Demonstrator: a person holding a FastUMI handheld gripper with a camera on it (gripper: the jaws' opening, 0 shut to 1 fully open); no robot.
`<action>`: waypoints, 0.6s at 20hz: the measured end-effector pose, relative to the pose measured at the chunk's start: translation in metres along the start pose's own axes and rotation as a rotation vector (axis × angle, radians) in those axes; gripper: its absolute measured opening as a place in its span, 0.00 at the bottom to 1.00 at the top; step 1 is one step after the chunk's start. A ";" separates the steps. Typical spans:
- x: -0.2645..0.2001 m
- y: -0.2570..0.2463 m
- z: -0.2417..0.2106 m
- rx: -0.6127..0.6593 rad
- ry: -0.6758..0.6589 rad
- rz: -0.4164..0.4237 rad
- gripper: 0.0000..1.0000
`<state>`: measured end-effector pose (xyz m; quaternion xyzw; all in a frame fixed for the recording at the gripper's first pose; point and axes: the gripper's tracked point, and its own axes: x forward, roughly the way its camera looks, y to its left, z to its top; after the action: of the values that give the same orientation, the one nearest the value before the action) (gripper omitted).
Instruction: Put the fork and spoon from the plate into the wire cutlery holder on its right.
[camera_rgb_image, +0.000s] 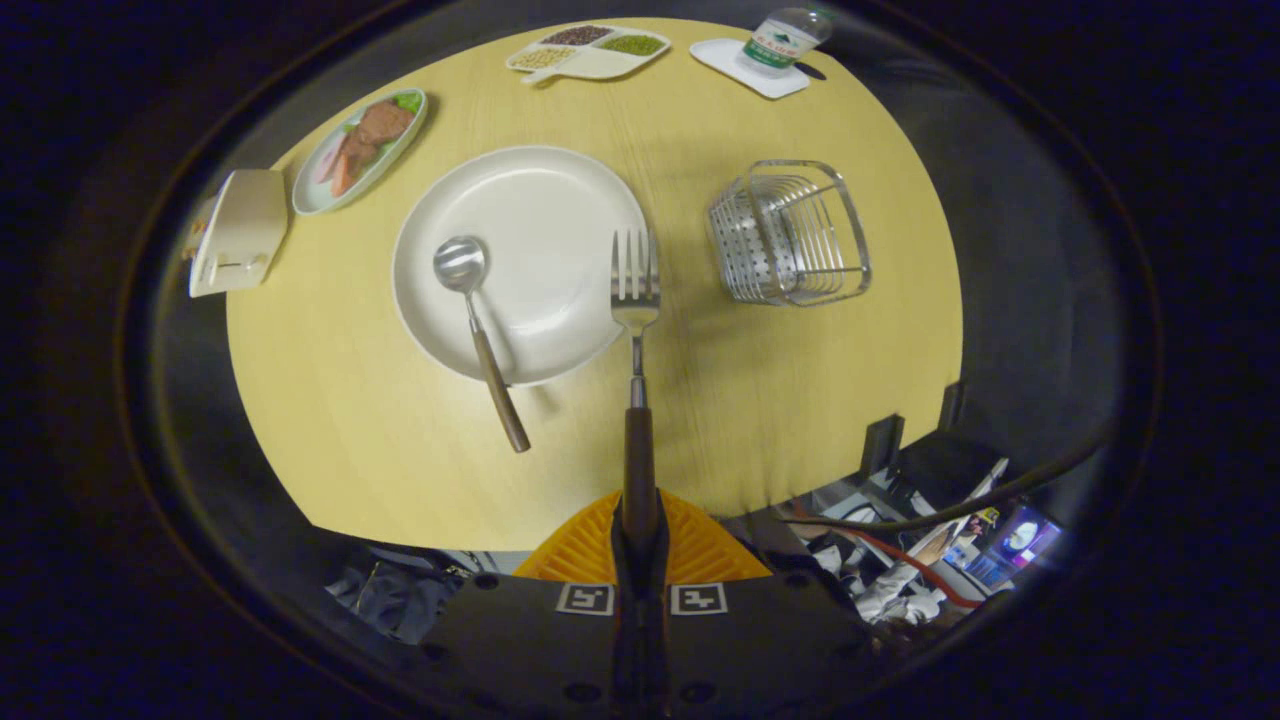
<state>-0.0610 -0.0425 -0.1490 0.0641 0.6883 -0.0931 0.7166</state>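
Now | jaws clamp fork (637, 330) handle | tines point straight ahead over plate (520, 262) rim

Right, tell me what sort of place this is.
Likely a staged dining table in a recording booth: a round yellow table set with a white plate, dishes of mock food and a wire cutlery holder. The tool is shut on the fork.

A pale yellow wooden table (820, 400) stands lit from above; dark floor surrounds it, with tangled cables (900, 560) beside its near corner.
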 end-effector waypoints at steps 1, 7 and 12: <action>-0.009 -0.005 0.000 0.018 -0.001 0.004 0.07; -0.035 -0.048 0.019 0.128 0.051 0.010 0.06; -0.019 -0.072 0.036 0.191 0.160 0.043 0.06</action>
<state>-0.0427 -0.1200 -0.1262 0.1539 0.7296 -0.1377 0.6519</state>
